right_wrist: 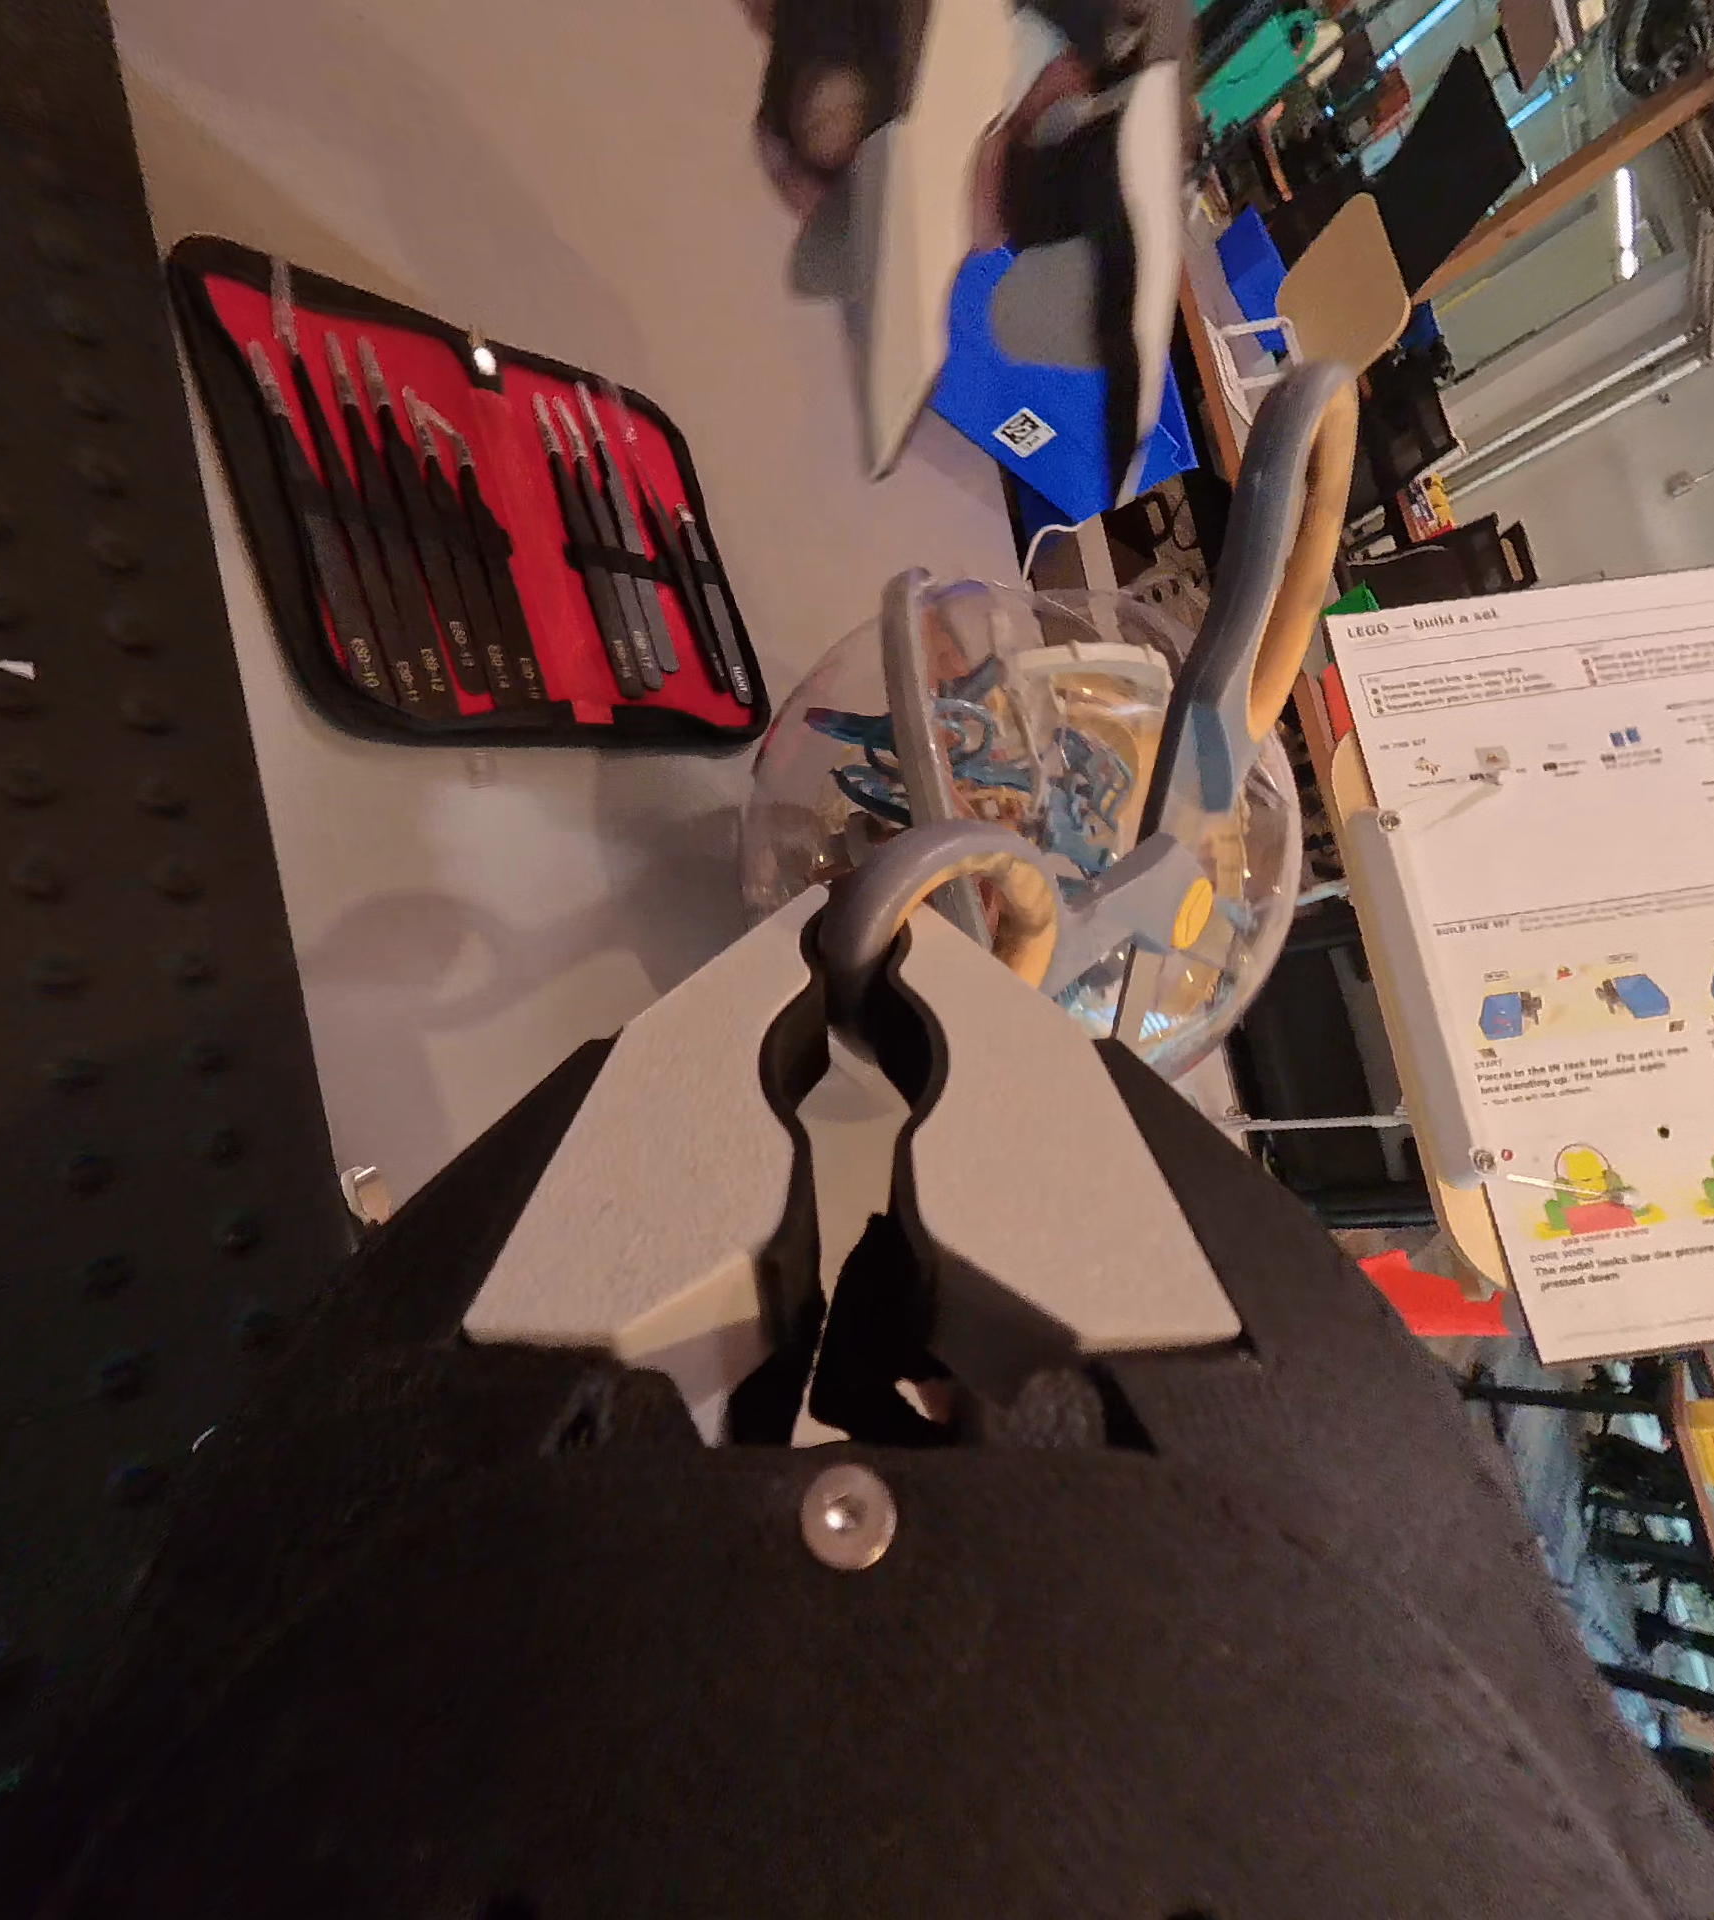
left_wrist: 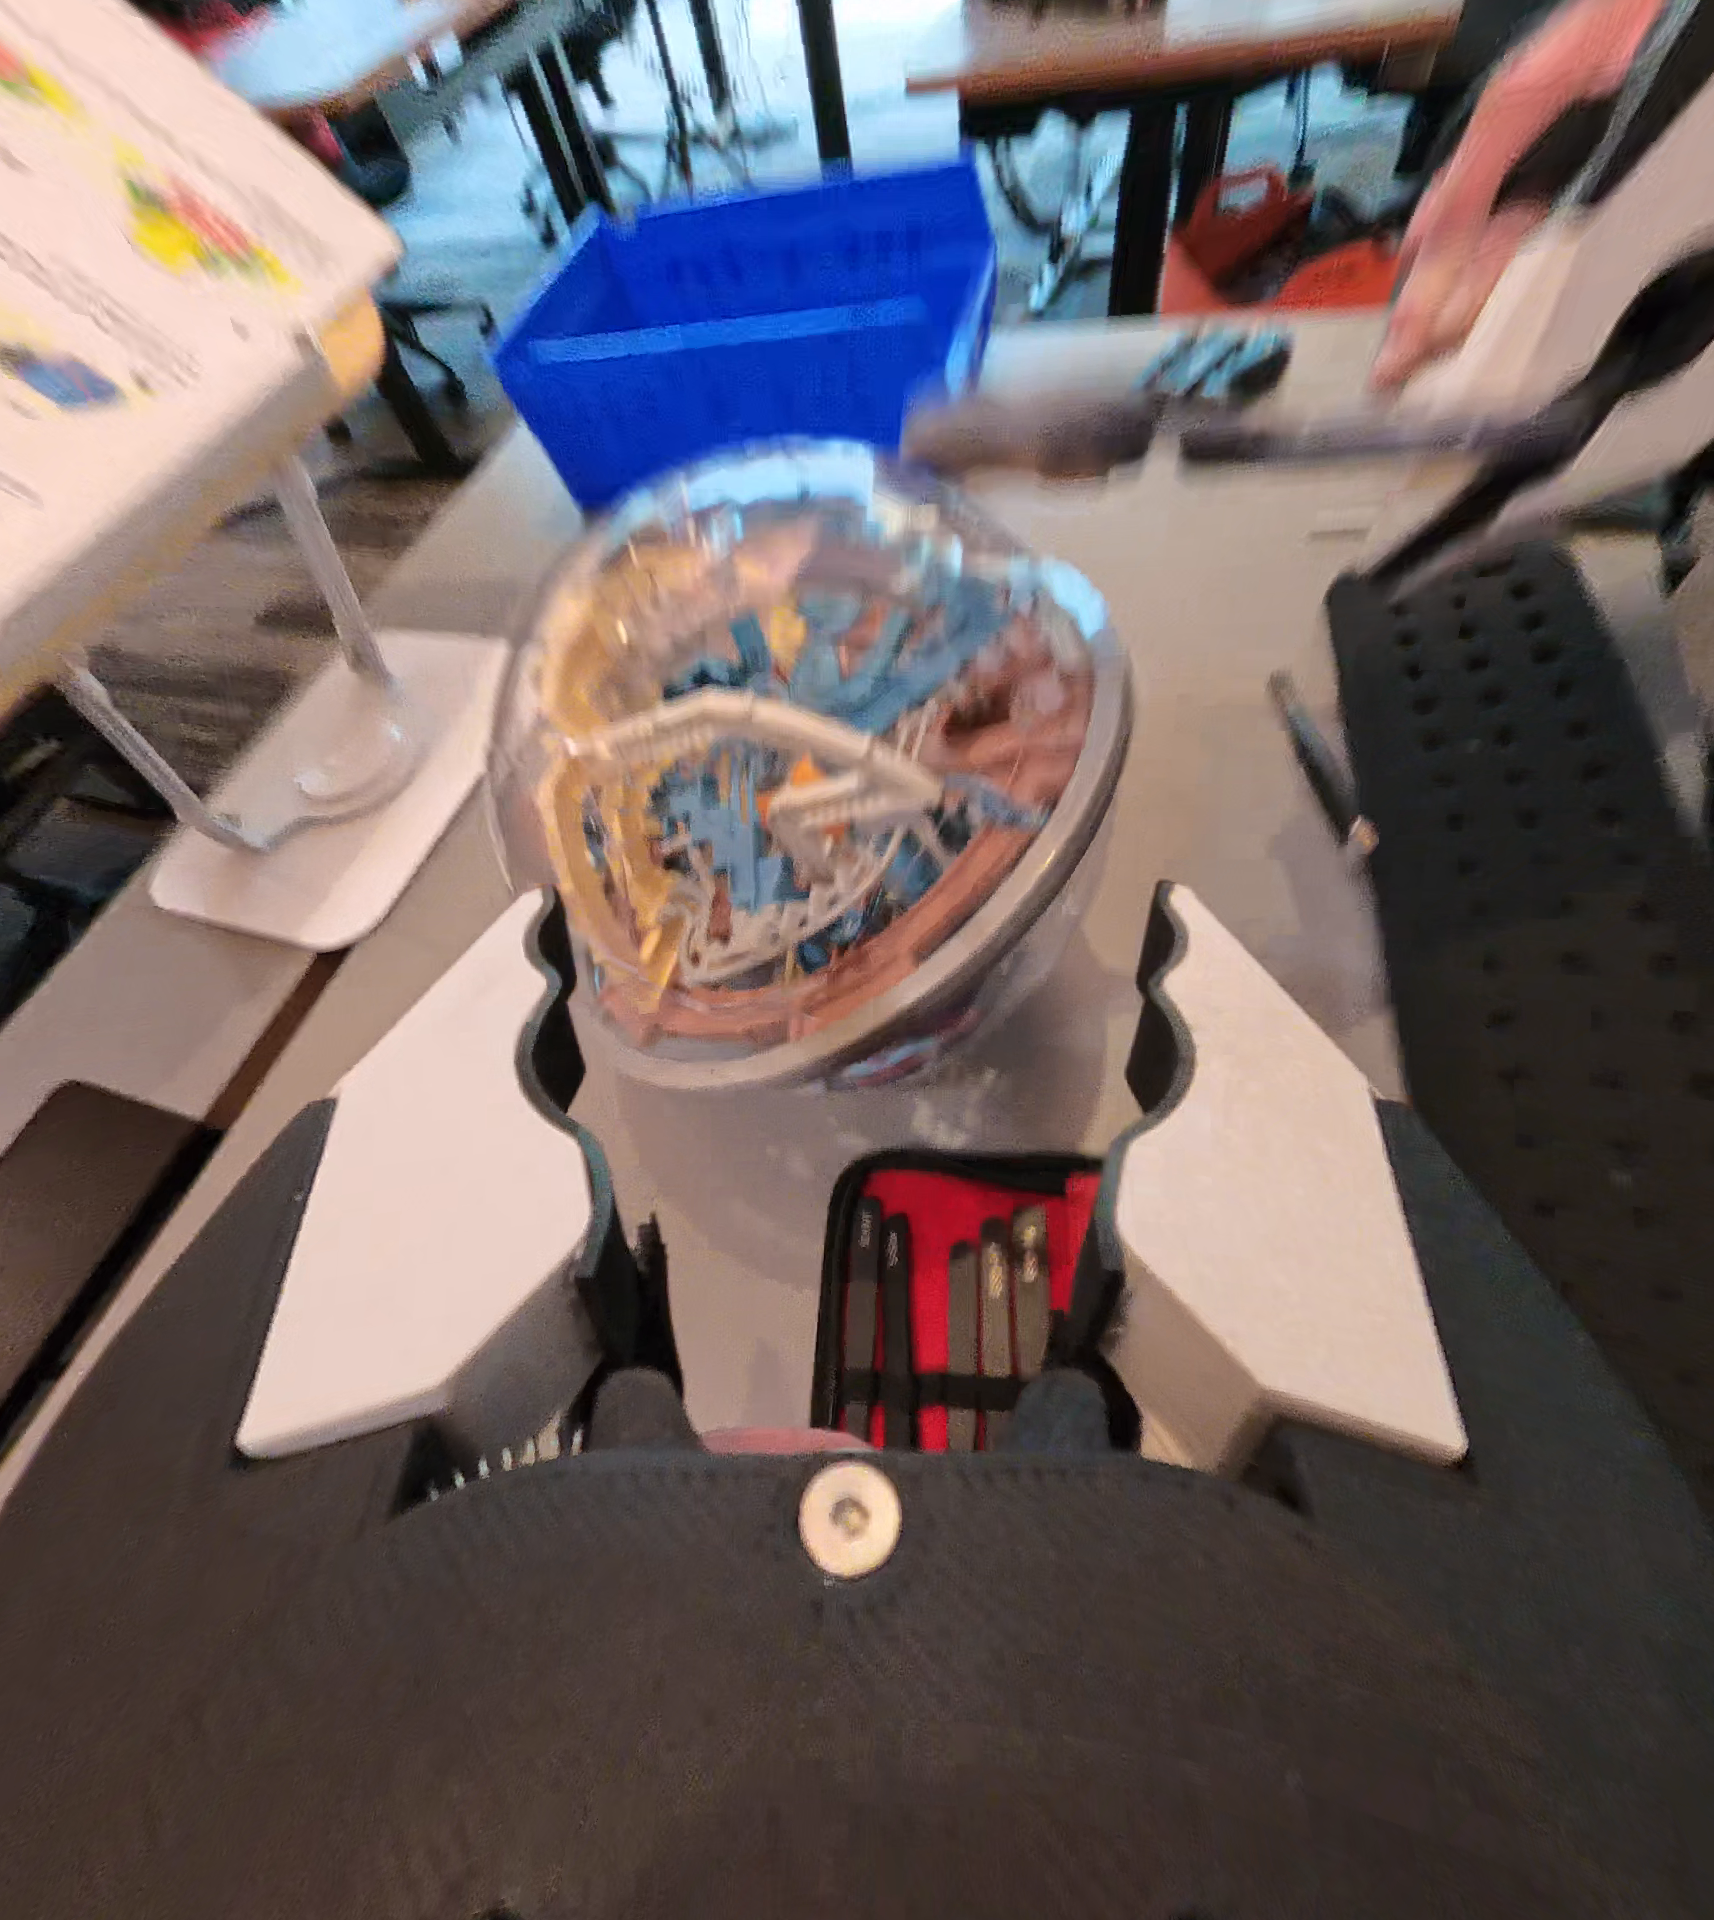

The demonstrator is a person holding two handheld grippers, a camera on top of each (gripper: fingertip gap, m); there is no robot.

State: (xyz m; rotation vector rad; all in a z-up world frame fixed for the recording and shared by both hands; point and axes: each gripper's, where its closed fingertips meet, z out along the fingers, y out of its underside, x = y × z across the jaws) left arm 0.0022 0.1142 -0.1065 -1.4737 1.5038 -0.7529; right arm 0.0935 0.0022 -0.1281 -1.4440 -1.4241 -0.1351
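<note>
Currently: right tongs (right_wrist: 858, 961) pinch the scissors (right_wrist: 1217, 727) by one grey handle loop; left tongs (left_wrist: 853, 997) stand spread, empty.

I see the scissors hanging off my right tongs in front of the clear maze ball (left_wrist: 811, 769), which rests on the grey table (left_wrist: 1217, 644) just ahead of my left fingers (left_wrist: 458, 1122) without touching them. The red tweezer case (right_wrist: 458, 540) lies open beside the ball, the blue bin (left_wrist: 749, 312) beyond. My judgement: the grip on a thin loop lets the scissors swing, so I keep the wrist level and slow.
</note>
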